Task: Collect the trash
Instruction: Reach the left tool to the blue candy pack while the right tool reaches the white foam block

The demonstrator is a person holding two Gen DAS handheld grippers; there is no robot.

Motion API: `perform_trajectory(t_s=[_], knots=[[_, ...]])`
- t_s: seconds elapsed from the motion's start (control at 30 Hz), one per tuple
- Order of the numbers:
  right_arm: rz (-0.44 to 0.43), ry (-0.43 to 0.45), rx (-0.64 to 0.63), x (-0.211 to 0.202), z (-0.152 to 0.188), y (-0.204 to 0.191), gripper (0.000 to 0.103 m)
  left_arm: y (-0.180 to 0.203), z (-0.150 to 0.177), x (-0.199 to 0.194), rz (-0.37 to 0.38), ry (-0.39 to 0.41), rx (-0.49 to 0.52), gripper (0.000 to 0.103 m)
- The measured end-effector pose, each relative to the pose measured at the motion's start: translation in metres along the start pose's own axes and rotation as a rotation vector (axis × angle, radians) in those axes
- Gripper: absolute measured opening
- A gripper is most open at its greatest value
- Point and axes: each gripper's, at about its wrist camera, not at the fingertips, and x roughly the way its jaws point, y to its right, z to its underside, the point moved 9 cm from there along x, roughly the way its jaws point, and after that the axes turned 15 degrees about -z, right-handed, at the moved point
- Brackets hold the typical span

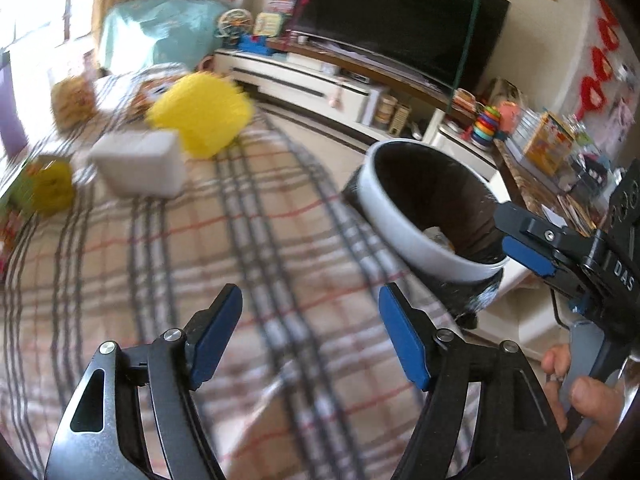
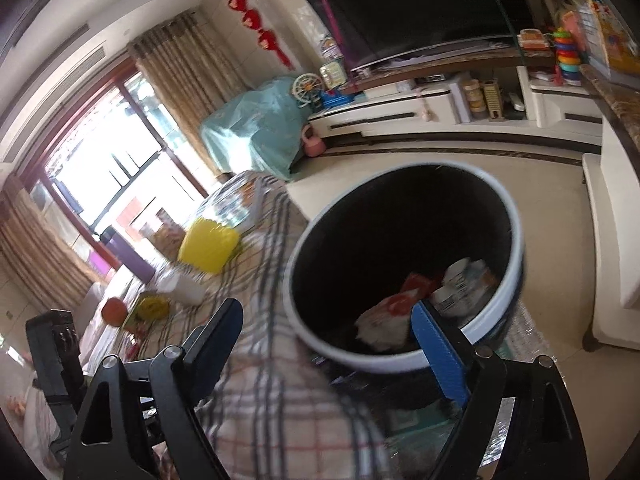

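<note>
At the far left of the left wrist view lay a small yellow wrapper on the plaid tabletop, likely light and crinkly, best pinched at an edge. Beside it sat a white block, and then a yellow ribbed thing that looked soft. The left tongs gaped empty at lower centre. Right of them stood the bin. The right tongs hung open at its rim, above packets.
</note>
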Motion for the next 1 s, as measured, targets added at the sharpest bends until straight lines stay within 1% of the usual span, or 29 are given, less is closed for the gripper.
perform_trajectory(t_s=[0.1, 0.37, 0.47, 0.73, 1.0], knots=[[-0.022, -0.022, -0.009, 0.009, 0.01, -0.013, 0.088, -0.02, 0.01, -0.002, -0.02, -0.008, -0.042, 0.072], [-0.078, -0.076, -0.047, 0.031, 0.035, -0.048, 0.088, -0.069, 0.029, -0.011, -0.089, -0.005, -0.089, 0.072], [-0.099, -0.101, -0.057, 0.04, 0.046, -0.06, 0.088, -0.093, 0.036, -0.015, -0.116, -0.006, -0.118, 0.072], [-0.145, -0.156, -0.096, 0.066, 0.065, -0.094, 0.088, -0.139, 0.054, -0.025, -0.182, -0.012, -0.188, 0.072], [-0.198, -0.209, -0.168, 0.09, 0.082, -0.13, 0.088, -0.19, 0.072, -0.035, -0.251, -0.014, -0.267, 0.072]])
